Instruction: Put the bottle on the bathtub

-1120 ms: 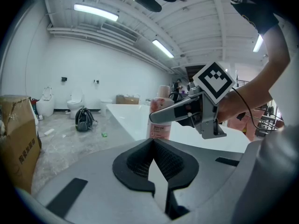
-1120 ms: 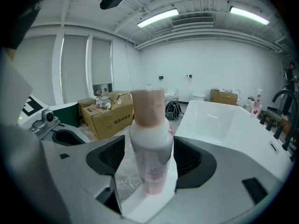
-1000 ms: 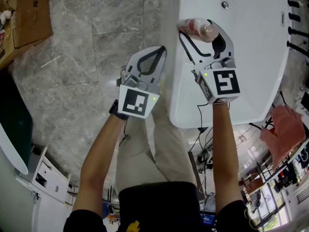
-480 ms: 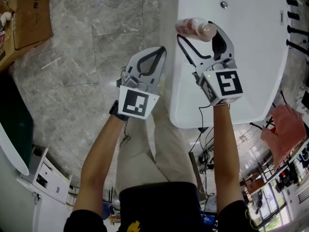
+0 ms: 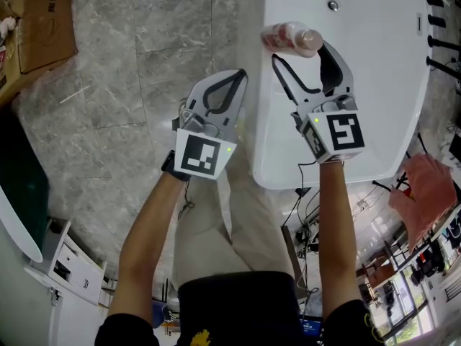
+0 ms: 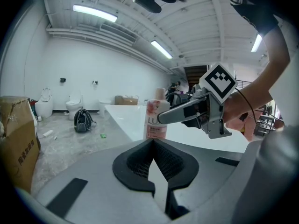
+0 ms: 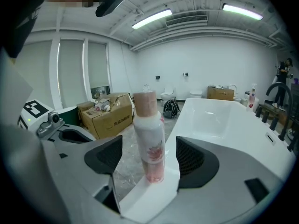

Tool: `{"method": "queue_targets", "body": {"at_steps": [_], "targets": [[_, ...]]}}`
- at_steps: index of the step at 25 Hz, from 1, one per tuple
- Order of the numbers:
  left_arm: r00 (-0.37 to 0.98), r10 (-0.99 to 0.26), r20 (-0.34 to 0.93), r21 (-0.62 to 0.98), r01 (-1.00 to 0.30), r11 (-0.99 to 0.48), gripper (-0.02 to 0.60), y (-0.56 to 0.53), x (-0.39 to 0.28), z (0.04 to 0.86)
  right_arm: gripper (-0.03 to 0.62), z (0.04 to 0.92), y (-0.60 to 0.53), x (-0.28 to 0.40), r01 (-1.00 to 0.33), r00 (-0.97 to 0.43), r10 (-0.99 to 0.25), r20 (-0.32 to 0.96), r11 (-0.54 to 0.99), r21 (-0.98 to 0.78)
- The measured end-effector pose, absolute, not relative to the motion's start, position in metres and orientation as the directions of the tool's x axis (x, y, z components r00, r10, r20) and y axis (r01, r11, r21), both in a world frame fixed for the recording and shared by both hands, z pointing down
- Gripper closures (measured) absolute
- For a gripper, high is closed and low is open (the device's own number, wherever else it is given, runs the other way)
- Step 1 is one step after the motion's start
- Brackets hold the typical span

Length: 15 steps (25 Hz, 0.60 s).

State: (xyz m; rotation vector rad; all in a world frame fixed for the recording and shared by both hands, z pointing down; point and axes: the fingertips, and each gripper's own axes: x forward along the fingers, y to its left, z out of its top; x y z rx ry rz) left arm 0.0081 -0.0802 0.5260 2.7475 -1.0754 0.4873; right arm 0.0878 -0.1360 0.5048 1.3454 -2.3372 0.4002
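A white bottle (image 5: 292, 40) with pink flower print and a pinkish cap stands upright on the near rim of the white bathtub (image 5: 374, 85). My right gripper (image 5: 301, 52) is open just behind it. Its jaws have just been closing a little, and the pads touch nothing. In the right gripper view the bottle (image 7: 149, 141) stands free on the rim, ahead of the two dark pads (image 7: 105, 155). My left gripper (image 5: 240, 74) hovers over the floor left of the tub, shut and empty. From there the bottle (image 6: 156, 120) shows beyond its closed tips.
Grey marble floor lies left of the tub. A cardboard box (image 5: 39, 20) sits at the far left. Dark taps (image 5: 436, 27) line the tub's right edge, and a drain fitting (image 5: 333, 6) is at its far end. A pink cloth (image 5: 425, 186) lies at right.
The right gripper has drawn back toward me, so its fingertips no longer flank the bottle. The bottle stays standing on the rim. The left gripper has not moved.
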Motion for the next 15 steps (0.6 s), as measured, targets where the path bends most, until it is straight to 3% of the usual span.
{"method": "queue_targets", "body": {"at_steps": [3,15], "targets": [[0.692,-0.629,0.354,0.027,-0.680,-0.733,0.563,-0.077,0.009,0.528,0.248,0.508,-0.129,0.090,-0.869,-0.445,-0.747,0.494,0.494,-0.036],[0.683,-0.636,0.359,0.029,-0.690,-0.723,0.563,-0.073,0.002,0.529,0.412,0.518,-0.115,0.105,-0.899,-0.356,-0.769,0.530,0.437,0.029]]}}
